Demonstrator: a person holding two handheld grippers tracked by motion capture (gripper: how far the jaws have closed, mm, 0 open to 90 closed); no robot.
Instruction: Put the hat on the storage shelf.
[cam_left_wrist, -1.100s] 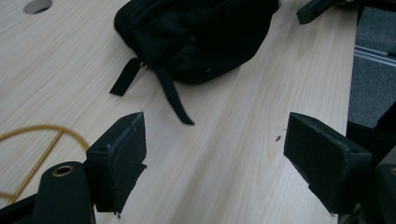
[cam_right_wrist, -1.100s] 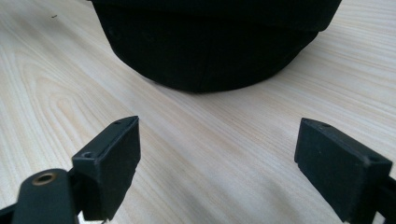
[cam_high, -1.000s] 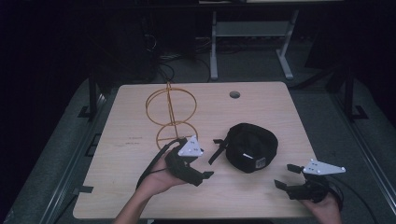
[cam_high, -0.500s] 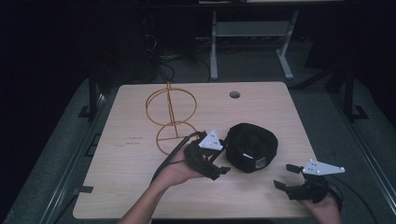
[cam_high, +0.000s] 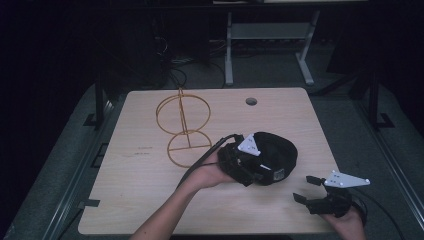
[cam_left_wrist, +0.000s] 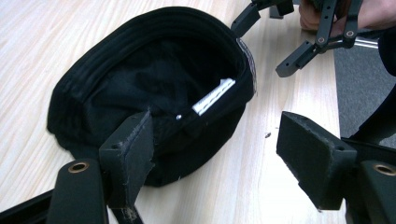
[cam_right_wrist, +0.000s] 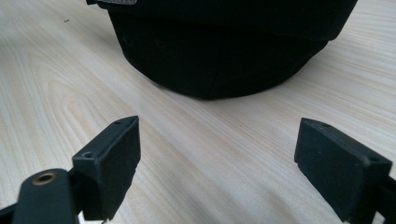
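The room around is dark, with metal frames and cables on the floor behind a light wooden table (cam_high: 150, 200). On the table, toward the right of the middle, lies a black cap (cam_high: 277, 152) upside down, so its hollow inside faces up and a white size strap (cam_left_wrist: 214, 96) shows at its back rim. The left gripper (cam_high: 245, 167) is at the near left edge of the cap; in the left gripper view its 2 jaws are spread wide, 1 pad at the cap's rim and the other over bare wood, so nothing is pinched yet. The right gripper (cam_high: 309, 189) rests near the right near corner of the table, a little apart from the cap, and its jaws are also spread with only wood between them. To the far left of the cap stands a gold wire stand (cam_high: 183, 125) of 2 rings, free and apart from the cap. As I judge it, the work is at an early stage: the cap is reached but not gripped, and if it should go on the stand, lifting and placing are left.
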